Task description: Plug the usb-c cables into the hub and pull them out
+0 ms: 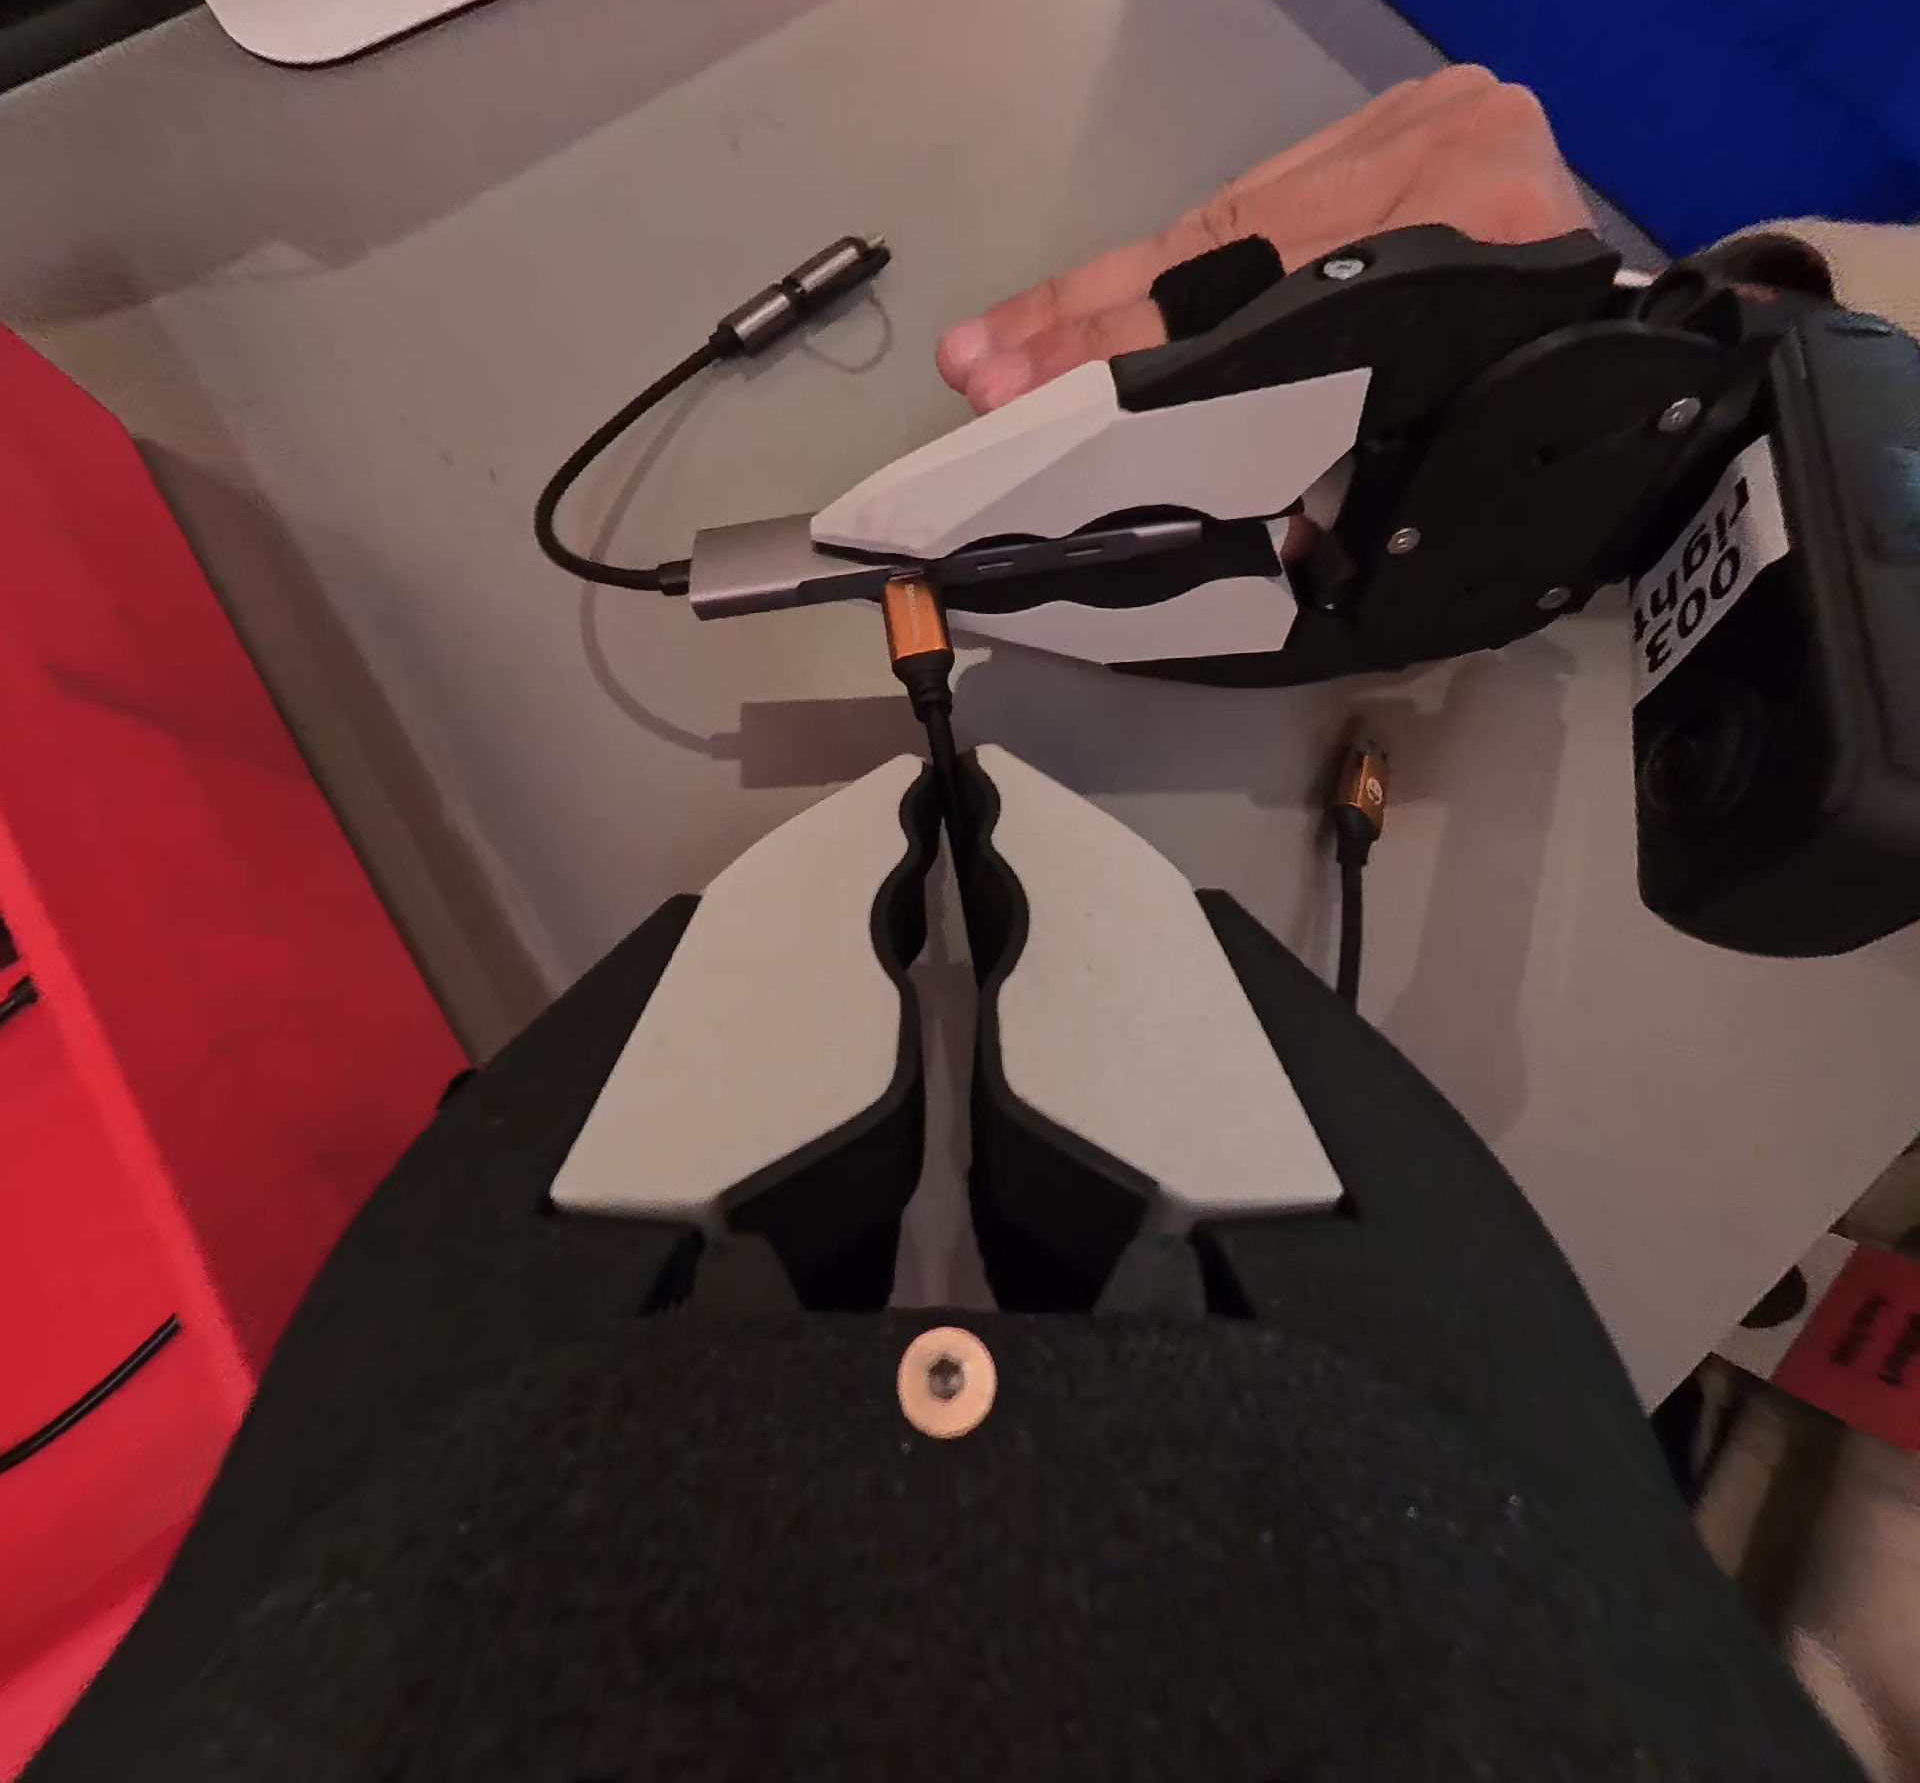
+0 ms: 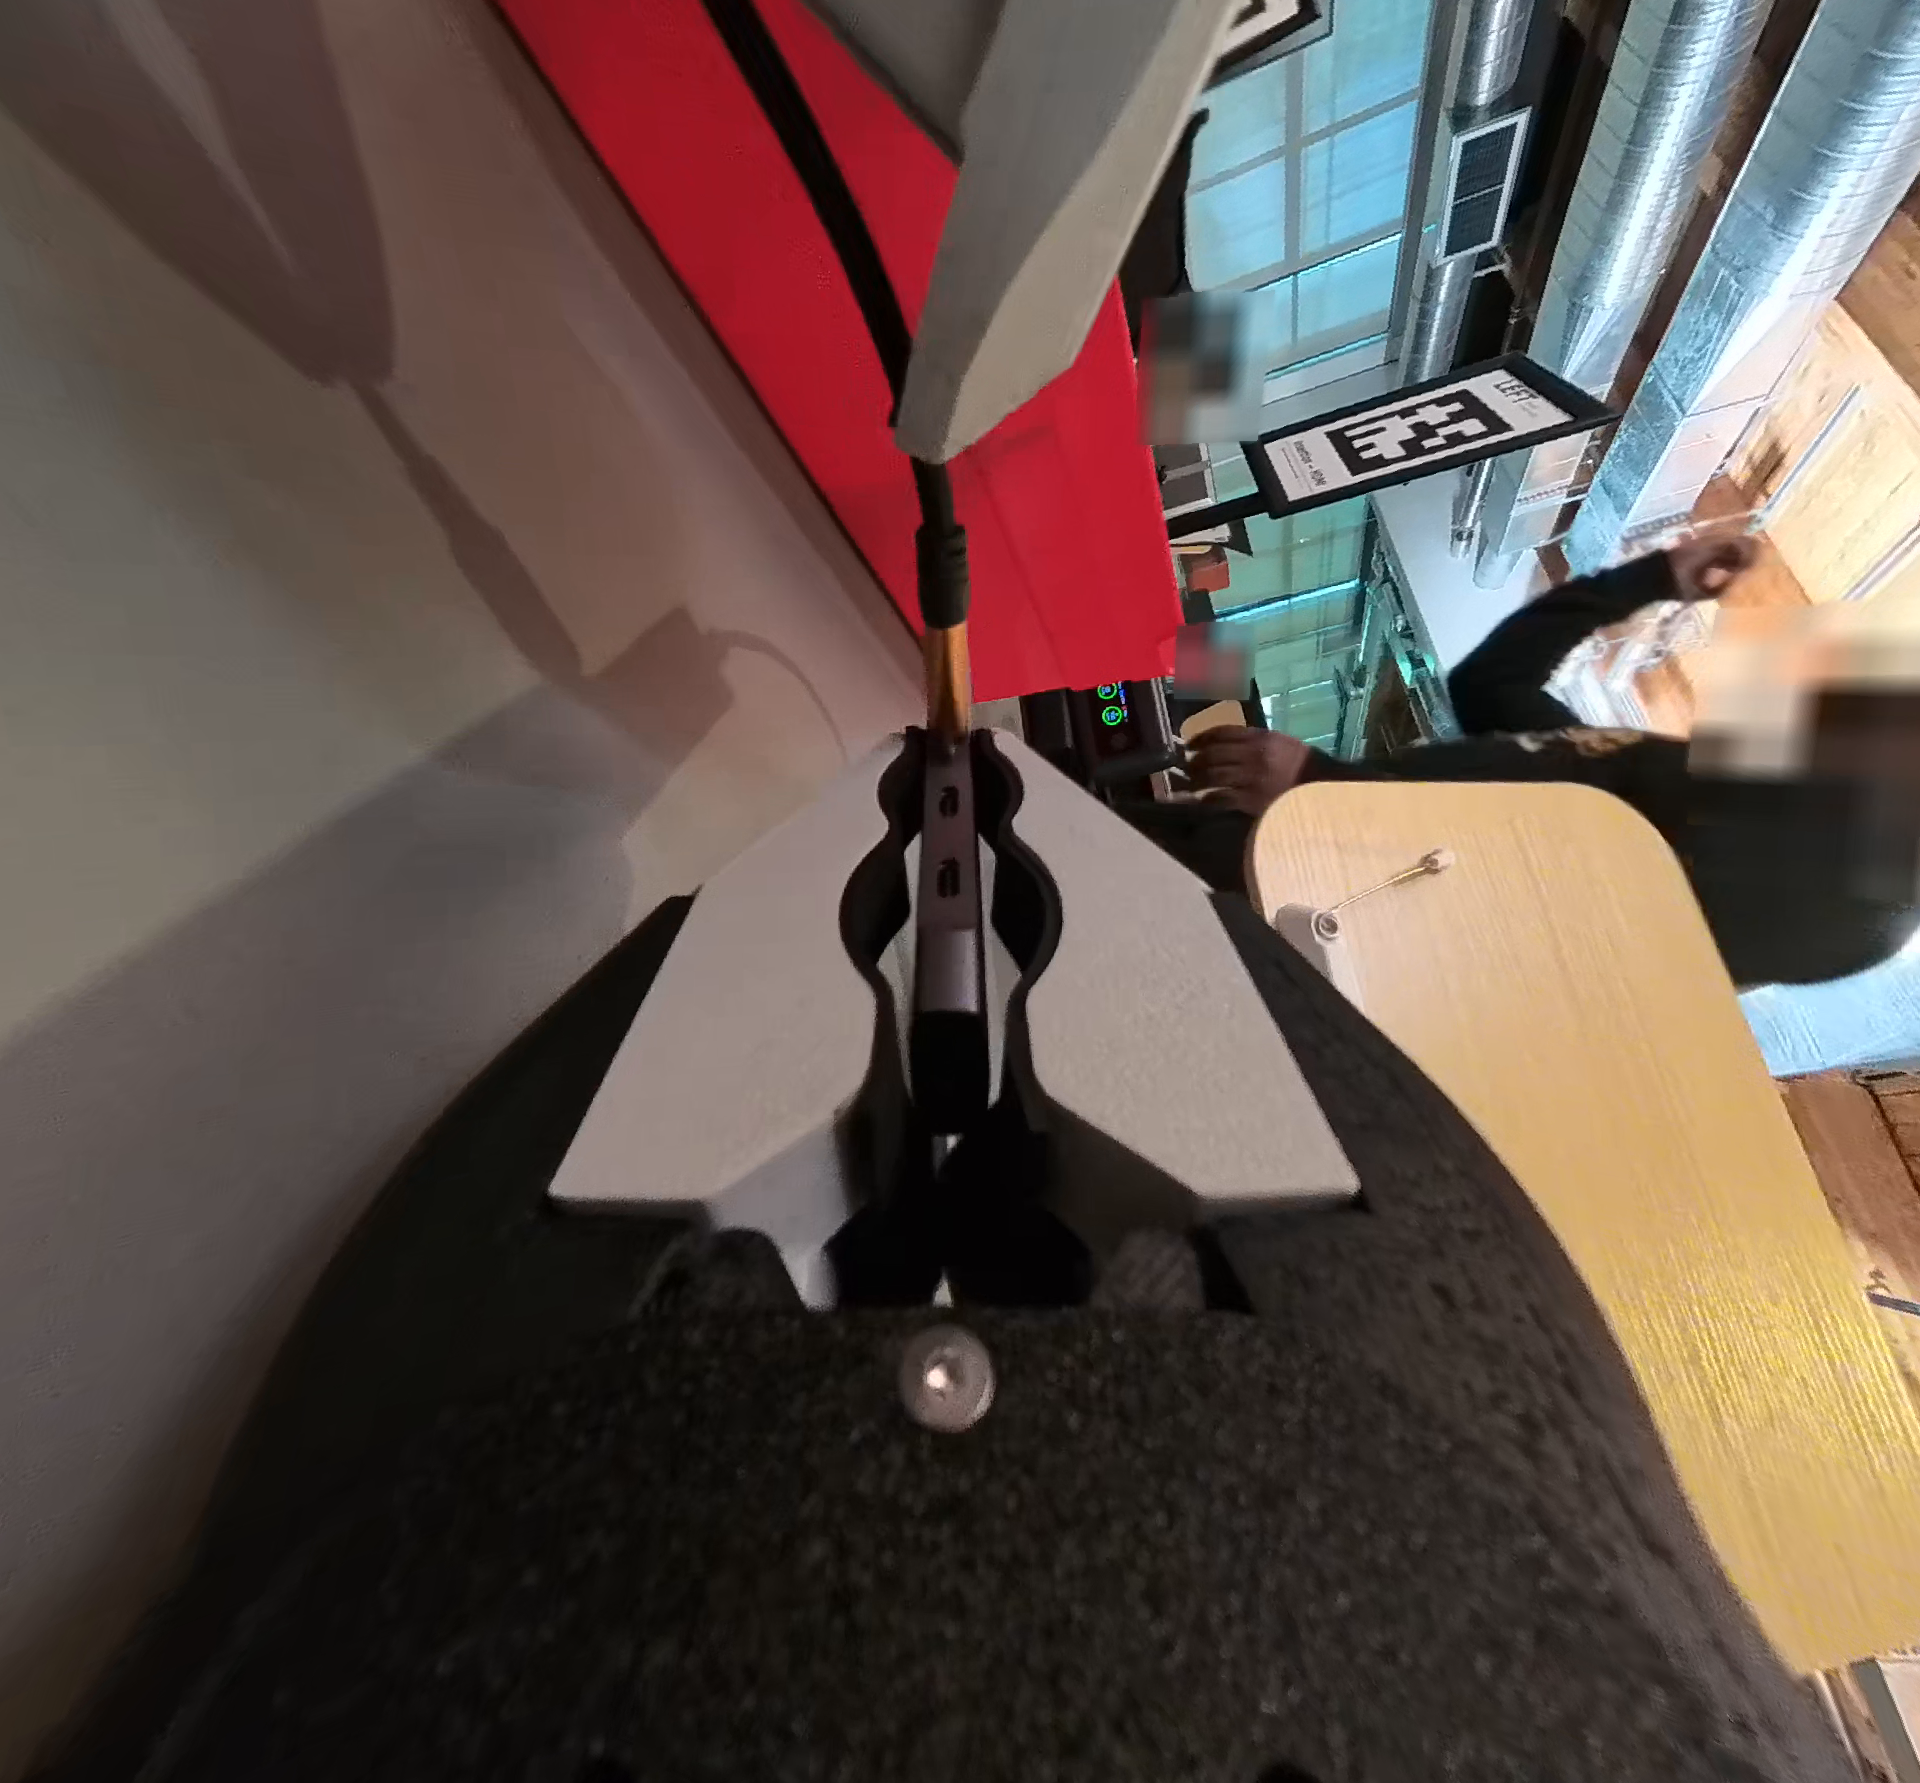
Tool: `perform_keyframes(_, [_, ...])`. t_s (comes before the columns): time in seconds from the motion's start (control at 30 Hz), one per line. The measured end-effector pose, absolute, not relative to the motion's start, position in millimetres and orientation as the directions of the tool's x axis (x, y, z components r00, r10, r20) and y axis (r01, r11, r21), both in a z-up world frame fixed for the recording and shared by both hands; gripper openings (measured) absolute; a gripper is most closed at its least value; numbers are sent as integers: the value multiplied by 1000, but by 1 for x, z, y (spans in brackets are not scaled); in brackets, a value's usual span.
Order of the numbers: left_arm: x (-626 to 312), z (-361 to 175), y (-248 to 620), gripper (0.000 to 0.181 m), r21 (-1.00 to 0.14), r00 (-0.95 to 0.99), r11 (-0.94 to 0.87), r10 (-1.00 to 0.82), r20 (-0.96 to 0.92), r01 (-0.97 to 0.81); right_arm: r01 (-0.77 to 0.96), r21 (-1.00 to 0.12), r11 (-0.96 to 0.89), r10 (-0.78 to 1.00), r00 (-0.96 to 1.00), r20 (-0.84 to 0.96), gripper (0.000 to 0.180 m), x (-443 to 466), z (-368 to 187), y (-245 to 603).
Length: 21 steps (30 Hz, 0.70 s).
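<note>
The right claw [image 1: 1039, 570] clamps the grey hub [image 1: 758, 575]; the left claw [image 1: 948, 788] pinches the cable [image 1: 940, 736] just behind its orange plug [image 1: 909, 627], which meets the hub's edge.

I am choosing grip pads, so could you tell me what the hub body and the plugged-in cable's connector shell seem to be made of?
Hub: probably brushed or anodised metal, with an even grey matte sheen and crisp edges. Connector shell: likely orange anodised metal, with a satin gleam; its black strain relief looks rubbery.
</note>
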<state>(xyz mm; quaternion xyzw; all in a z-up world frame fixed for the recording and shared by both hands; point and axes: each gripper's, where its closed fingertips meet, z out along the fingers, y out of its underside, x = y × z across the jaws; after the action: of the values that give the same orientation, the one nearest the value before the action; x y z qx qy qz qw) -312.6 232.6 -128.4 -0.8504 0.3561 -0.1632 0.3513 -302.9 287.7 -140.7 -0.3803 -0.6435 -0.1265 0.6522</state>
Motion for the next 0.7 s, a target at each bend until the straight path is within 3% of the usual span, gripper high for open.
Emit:
perform_keyframes(0.03, [-311,-129,232,2,-715,695,-500,-719,28,-489,654,-338,677,327,145,934,9,-303,-140,288])
perform_keyframes(0.7, [-301,-123,238,7,-818,697,-423,-717,38,-390,626,-379,682,319,213,924,8,-299,-127,290])
